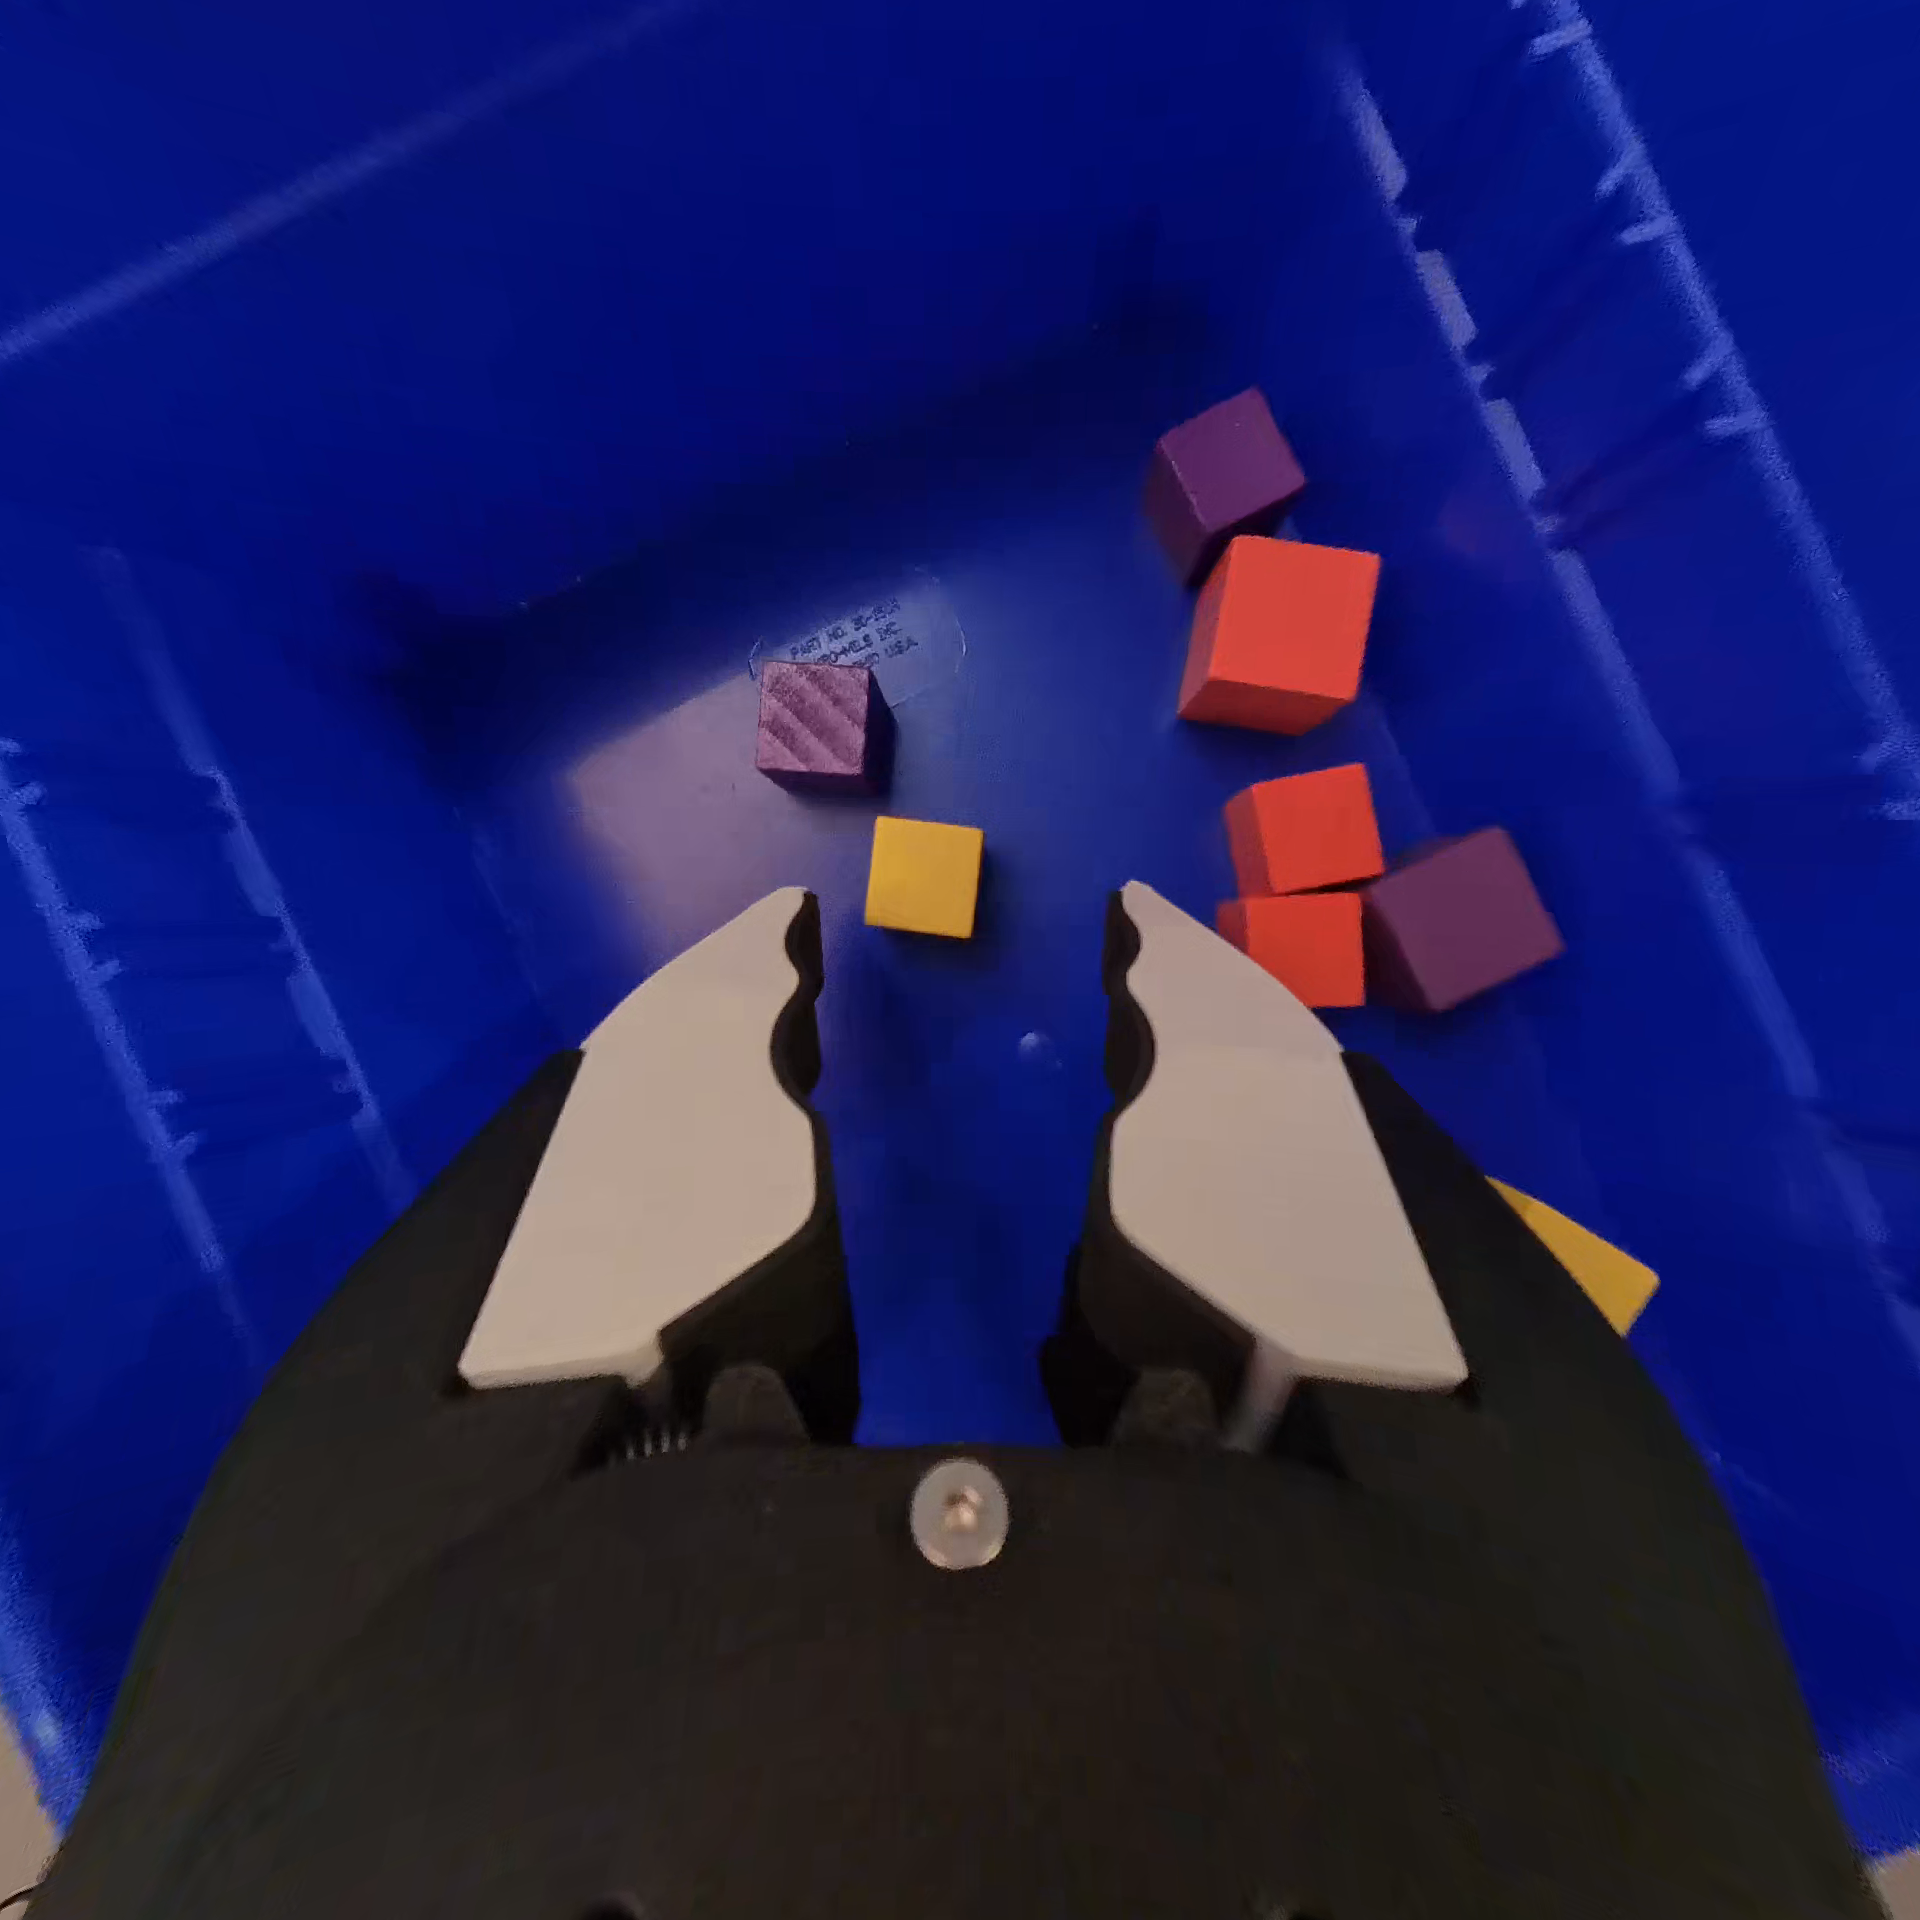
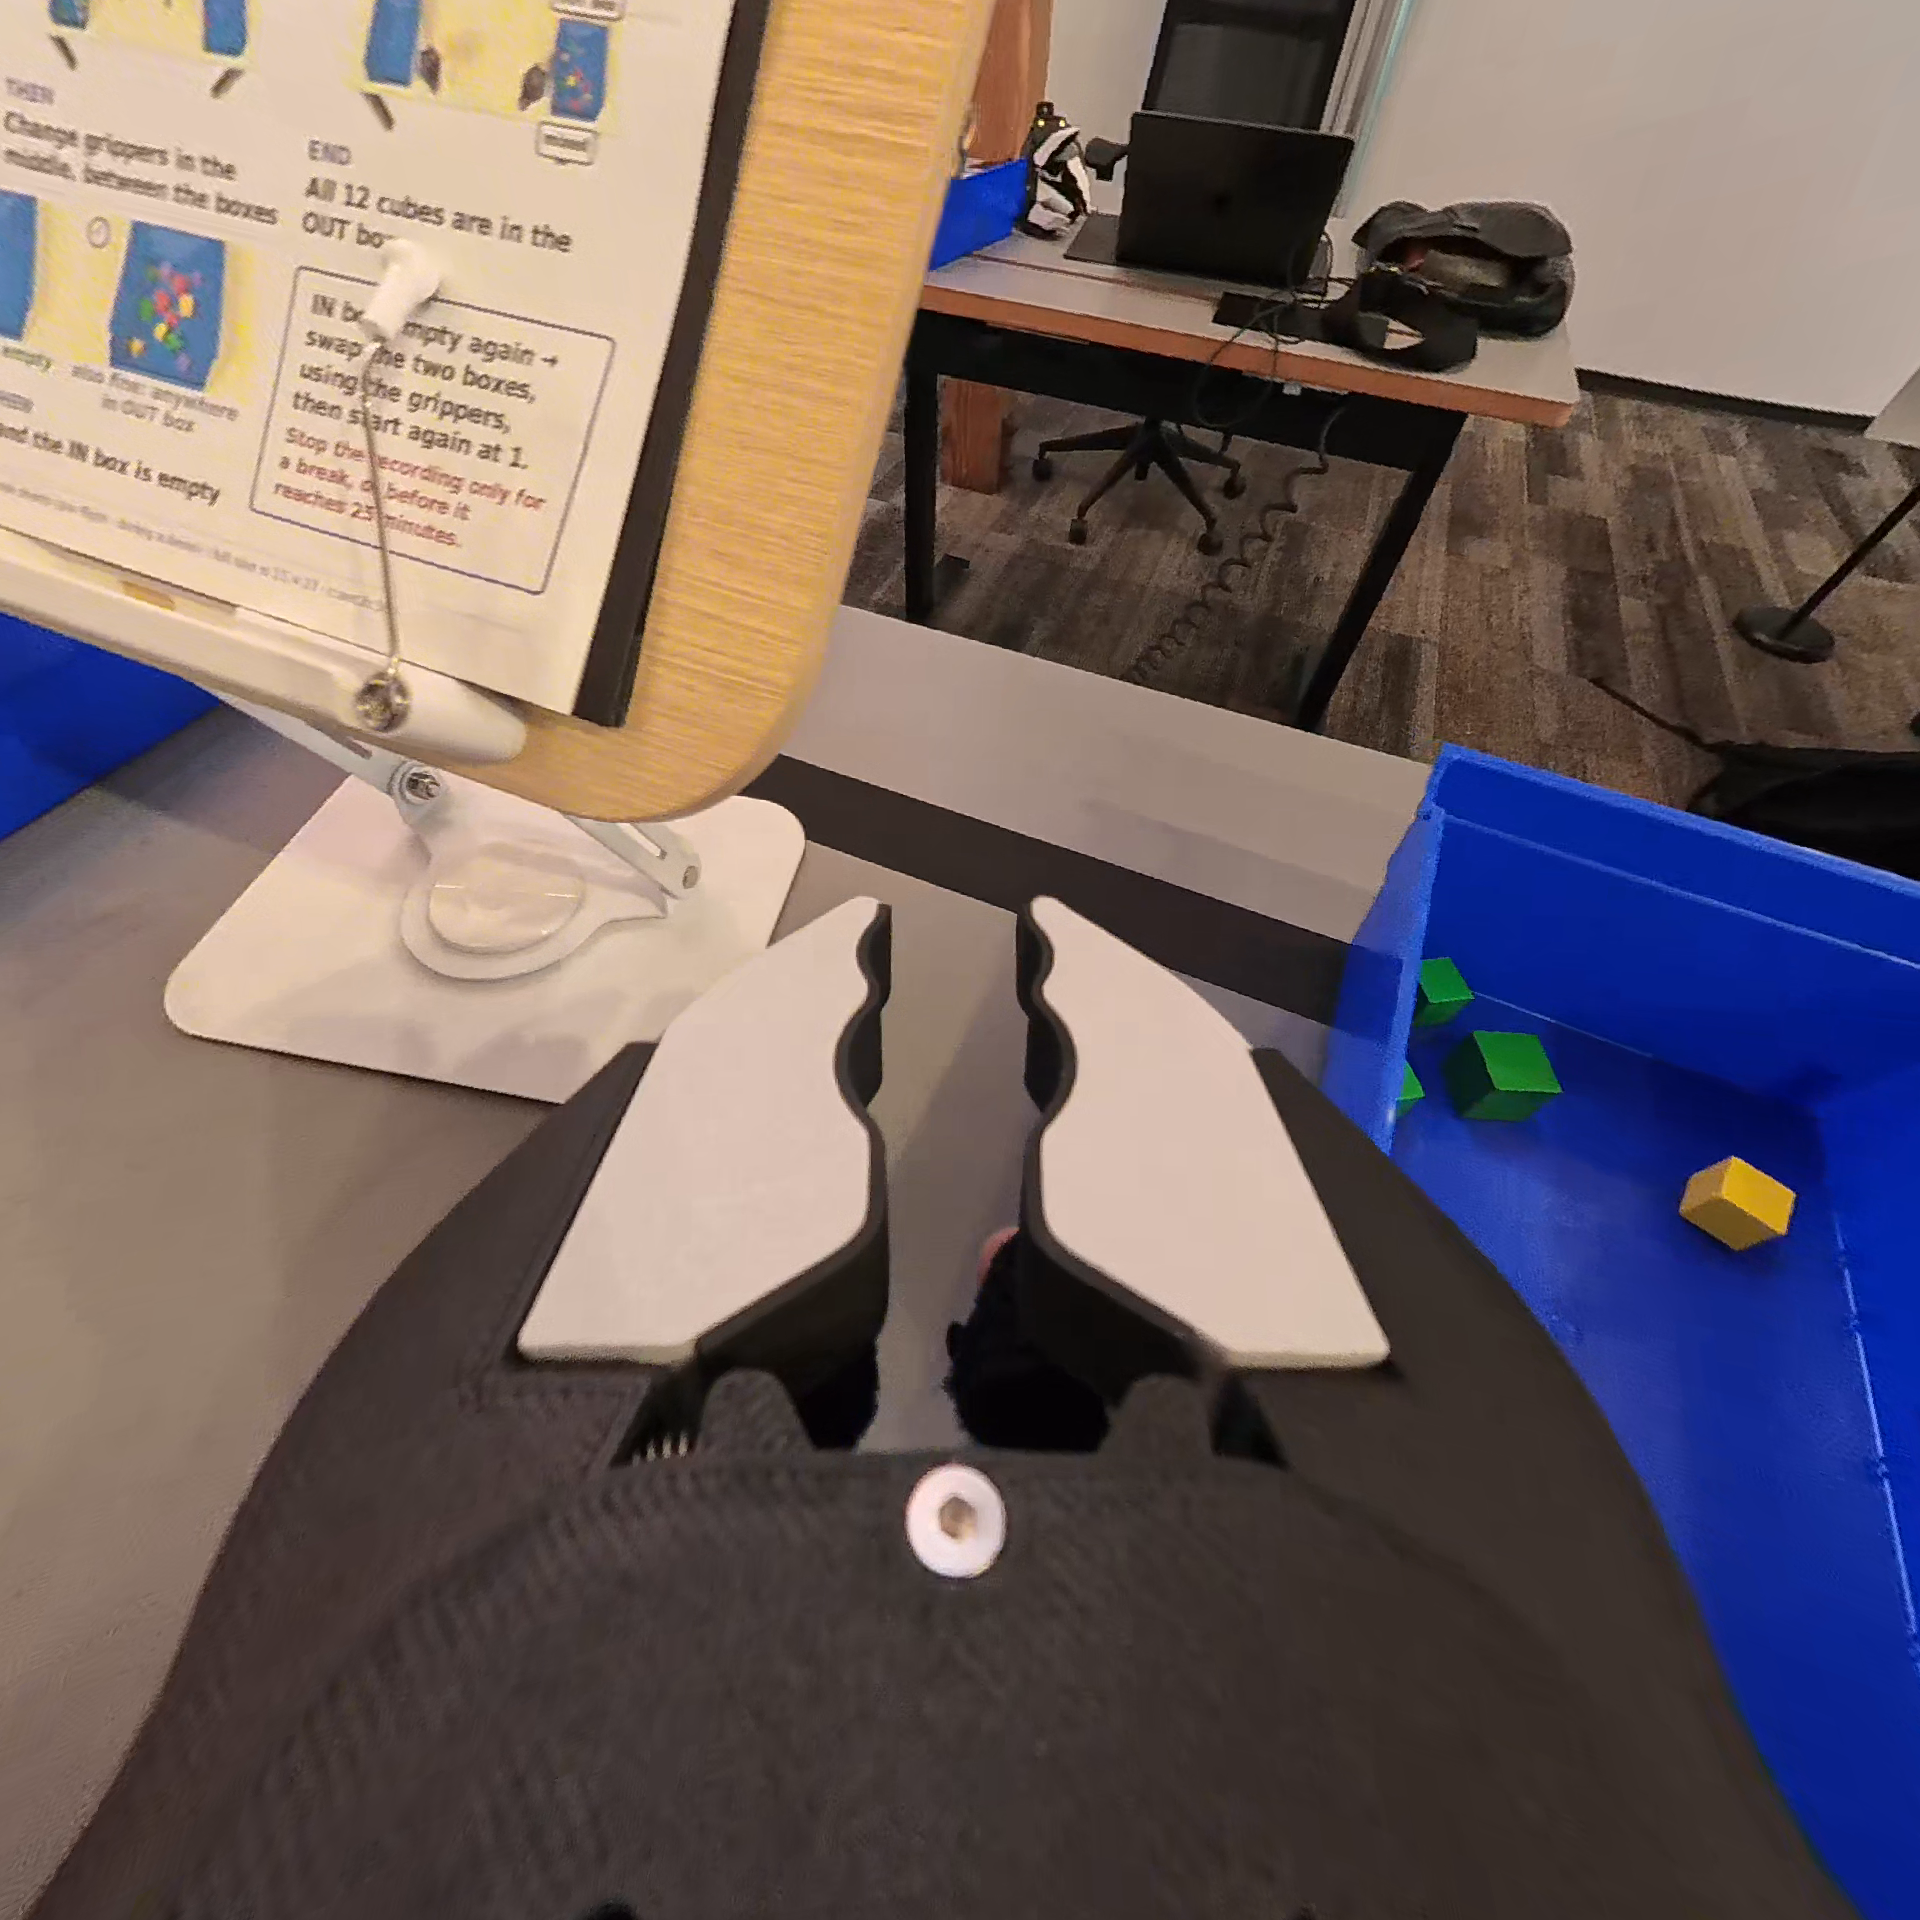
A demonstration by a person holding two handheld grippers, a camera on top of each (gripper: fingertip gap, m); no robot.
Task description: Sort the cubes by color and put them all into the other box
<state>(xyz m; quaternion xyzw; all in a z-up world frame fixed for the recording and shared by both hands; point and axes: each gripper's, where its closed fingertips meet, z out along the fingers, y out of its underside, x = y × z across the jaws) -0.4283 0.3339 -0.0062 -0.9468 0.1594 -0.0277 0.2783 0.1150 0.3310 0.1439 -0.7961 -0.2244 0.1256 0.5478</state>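
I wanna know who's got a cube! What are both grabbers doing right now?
Left gripper: open, holding nothing.
Right gripper: open, holding nothing.

Office workspace: patterned carpet [image 2: 1507, 540], desk [image 2: 1247, 322] with open laptop [image 2: 1226, 192], swivel chair [image 2: 1143, 468], instruction sheet [image 2: 343, 291] on stand, blue bins [image 2: 1662, 935].

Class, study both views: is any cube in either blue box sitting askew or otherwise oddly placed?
Yes. In the left view's blue box, one orange cube sits tilted, propped on another orange cube beside a purple cube. The rest appear to lie flat; nothing looks damaged.
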